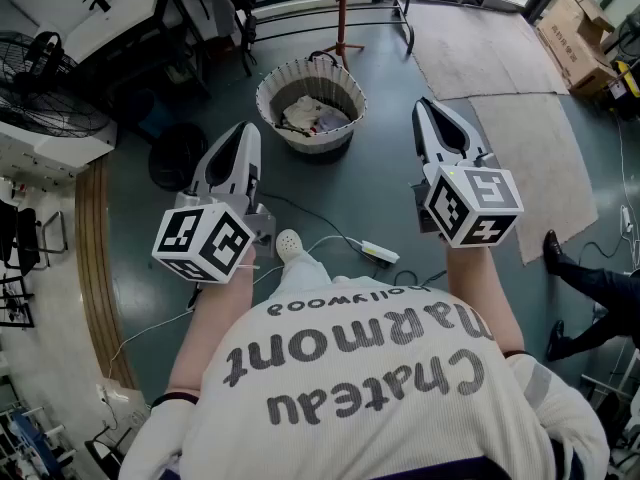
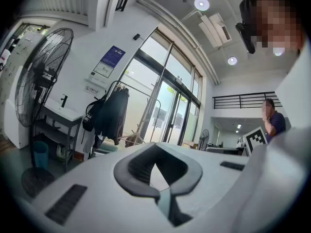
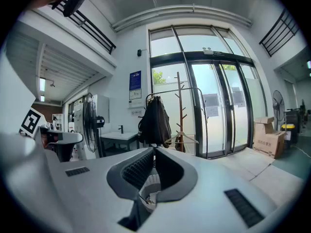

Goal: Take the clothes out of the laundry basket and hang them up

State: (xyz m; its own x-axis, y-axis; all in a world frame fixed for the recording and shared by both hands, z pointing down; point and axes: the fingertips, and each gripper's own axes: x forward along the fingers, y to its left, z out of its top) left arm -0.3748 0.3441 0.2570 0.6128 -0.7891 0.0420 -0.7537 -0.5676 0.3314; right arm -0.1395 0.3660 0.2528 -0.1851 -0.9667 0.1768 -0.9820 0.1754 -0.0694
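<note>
Fetch step barely begun: left gripper (image 1: pixel 248 134) and right gripper (image 1: pixel 426 110) both closed and empty, held short of the basket (image 1: pixel 272 84), clothes (image 1: pixel 314 116) still inside; next move likely needs jaws opened and a reach down in.

The laundry basket (image 1: pixel 272 86) looks woven, perhaps rope; clothes (image 1: pixel 314 116) are soft cloth; left tool (image 1: pixel 247 130) and right tool (image 1: pixel 424 108) matt plastic.

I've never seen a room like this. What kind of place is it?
Probably a workshop or office hall, not a home. It has tall glass doors, a big standing fan and stacked cardboard boxes. A laundry basket stands out in the open.
</note>
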